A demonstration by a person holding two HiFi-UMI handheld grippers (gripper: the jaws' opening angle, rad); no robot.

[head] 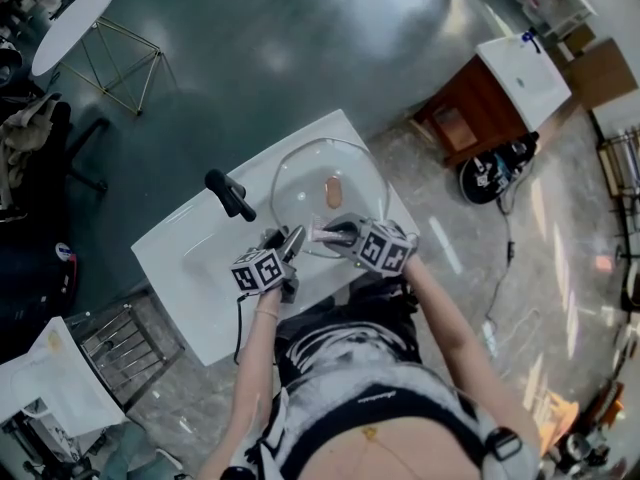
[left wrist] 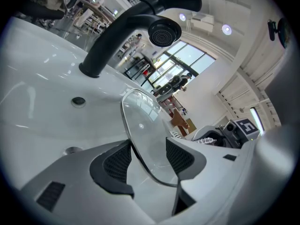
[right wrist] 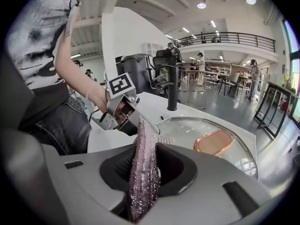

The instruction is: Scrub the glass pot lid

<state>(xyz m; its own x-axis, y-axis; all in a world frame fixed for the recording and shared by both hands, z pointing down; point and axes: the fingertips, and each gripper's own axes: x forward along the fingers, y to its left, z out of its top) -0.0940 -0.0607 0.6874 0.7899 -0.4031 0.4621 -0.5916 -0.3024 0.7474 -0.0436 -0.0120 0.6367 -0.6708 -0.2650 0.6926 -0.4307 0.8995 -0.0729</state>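
- left gripper [head: 290, 244] grips the near rim of the lid [head: 300, 178], jaws fairly wide, glass edge-on between its pads [left wrist: 117, 161].
- lid lies over the sink [head: 185, 258].
- right gripper [head: 325, 233] is clamped on a scrub cloth [right wrist: 143, 168]; the glass lies just ahead of it, to its right.

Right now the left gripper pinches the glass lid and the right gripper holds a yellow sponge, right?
Not quite. The right gripper holds a shiny purple scrubbing cloth, not a yellow sponge; the right gripper view shows it. The left gripper does pinch the glass lid.
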